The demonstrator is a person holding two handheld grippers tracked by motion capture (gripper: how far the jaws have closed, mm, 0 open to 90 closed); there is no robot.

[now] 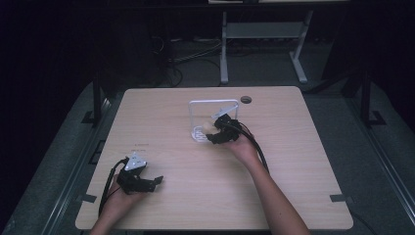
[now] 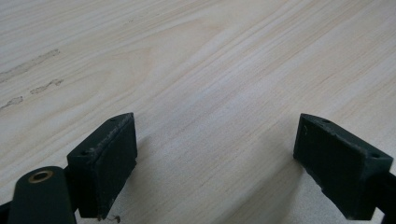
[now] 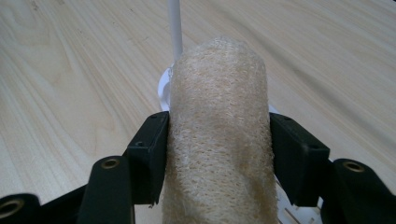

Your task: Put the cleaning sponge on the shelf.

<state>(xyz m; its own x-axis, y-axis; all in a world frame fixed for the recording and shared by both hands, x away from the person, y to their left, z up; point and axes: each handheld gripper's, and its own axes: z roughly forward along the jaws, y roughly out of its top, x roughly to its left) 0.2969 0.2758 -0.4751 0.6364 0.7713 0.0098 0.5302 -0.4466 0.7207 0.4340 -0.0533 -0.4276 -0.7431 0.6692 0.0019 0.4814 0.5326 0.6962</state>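
Note:
A beige loofah sponge stands between the black jaws of my right gripper, which is shut on it. In the high view my right gripper holds the pale loofah sponge over the base of a white wire rack at the table's middle. The rack's white post and base rise just behind the sponge. My left gripper rests near the table's front left, open with nothing between its fingers. Bare wood lies between its jaws in the left gripper view.
The light wooden table has a round cable hole at its back right. Faint scuff marks show on the wood ahead of my left gripper. A white desk frame stands on the dark floor behind.

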